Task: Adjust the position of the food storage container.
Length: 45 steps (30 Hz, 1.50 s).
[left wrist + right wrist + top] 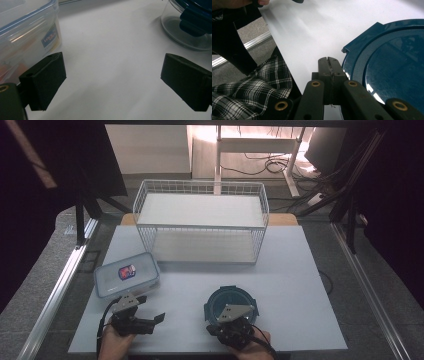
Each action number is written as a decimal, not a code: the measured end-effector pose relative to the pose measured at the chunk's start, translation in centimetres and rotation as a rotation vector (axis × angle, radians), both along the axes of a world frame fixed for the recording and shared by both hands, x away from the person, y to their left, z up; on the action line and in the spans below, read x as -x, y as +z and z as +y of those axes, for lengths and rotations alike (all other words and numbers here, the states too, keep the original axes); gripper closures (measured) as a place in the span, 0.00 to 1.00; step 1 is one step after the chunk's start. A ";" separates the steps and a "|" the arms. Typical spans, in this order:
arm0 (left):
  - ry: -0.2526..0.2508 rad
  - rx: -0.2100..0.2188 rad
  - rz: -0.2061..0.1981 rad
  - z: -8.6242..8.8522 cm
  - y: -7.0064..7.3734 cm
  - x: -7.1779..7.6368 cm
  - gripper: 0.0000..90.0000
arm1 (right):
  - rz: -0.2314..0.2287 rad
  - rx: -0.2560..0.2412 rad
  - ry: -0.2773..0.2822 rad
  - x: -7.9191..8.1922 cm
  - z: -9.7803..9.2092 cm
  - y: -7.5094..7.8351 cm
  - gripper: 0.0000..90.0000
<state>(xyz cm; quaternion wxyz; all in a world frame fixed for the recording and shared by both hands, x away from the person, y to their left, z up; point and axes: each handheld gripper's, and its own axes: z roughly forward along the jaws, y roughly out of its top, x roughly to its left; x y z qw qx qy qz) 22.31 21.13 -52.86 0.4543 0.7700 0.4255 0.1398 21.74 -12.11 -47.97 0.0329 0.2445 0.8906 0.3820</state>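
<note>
- Resting at the lower left of the high view: left tongs (pixel 150 317), jaws spread wide and holding nothing, likely readied for a grasp.
- Lying just above them, at the left of the white bench (pixel 290 285): a clear rectangular plastic box with a blue-rimmed lid and a red-and-blue label (pixel 126 273), kept apart from the tongs yet within easy reach.
- Showing in the left gripper view: the same box (pixel 27 37) at the upper left, just beside the left-hand jaw, bare bench between the two jaws.
- Hovering at the lower centre of the high view: right tongs (pixel 231 316), jaws pressed together on nothing, as seen in the right gripper view (pixel 329 62).
- Sitting under and beside them: a round clear container with a dark teal clip-on lid (pixel 227 301), its lid rim at the right of the right gripper view (pixel 387 62); shut tips beside the rim, perhaps for nudging or pressing a clip, though contact cannot be told.
- Standing at the upper centre of the high view: a white wire two-tier basket rack (pixel 200 220), both shelves bare, probably the destination for the containers.
</note>
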 end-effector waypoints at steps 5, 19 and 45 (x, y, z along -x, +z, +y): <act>0.002 -0.006 0.004 0.0 0.0 0.0 0.06 | -0.013 0.018 -0.011 0.1 0.2 0.1 1.00; 0.006 -0.006 0.009 0.0 -0.1 0.0 0.06 | -0.049 0.010 -0.138 -3.4 -2.6 0.0 1.00; 0.005 -0.003 0.003 0.1 0.0 0.0 0.07 | -0.082 0.183 -0.184 -8.8 2.4 0.2 1.00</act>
